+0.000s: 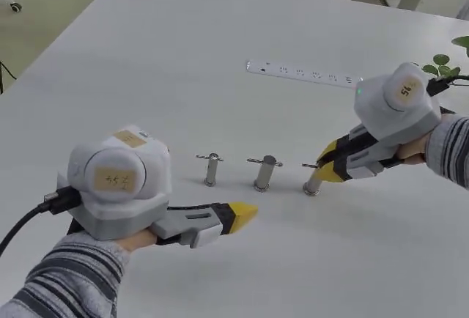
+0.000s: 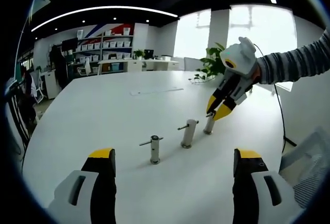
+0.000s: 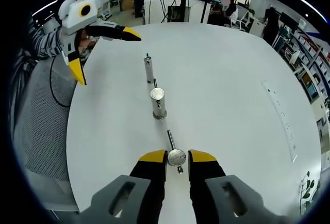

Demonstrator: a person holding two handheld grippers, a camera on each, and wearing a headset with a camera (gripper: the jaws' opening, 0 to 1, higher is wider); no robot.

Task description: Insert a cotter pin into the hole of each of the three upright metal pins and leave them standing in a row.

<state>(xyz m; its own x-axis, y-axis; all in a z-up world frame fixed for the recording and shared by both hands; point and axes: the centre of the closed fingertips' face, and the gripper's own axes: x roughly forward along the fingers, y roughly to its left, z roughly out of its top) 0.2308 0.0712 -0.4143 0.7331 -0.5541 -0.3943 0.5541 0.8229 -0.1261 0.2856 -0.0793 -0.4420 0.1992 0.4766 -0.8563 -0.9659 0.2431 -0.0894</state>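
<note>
My right fingers [image 3: 154, 166] stand narrow, pinching the head of the end pin [image 3: 177, 157], its cotter pin [image 3: 170, 140] through; my left fingers [image 2: 101, 172] gape wide, empty, over the counter [image 2: 103, 105]

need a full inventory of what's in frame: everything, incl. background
table: 1, white, under everything.
metal pins: 3, silver, upright in a row mid-table.
cotter pins: 3, silver, one crosswise through each pin's top.
power strip: 1, white, flat on the table beyond the row.
plant: 1, green, at the table's right edge.
shelves: several, white, far behind the table, with people nearby.
cable: 1, black, plugged into the left gripper.
left gripper: grey with yellow tips, open, short of the row.
right gripper: same colours, jaws against the end pin head.
sleeves: 2, grey striped.
</note>
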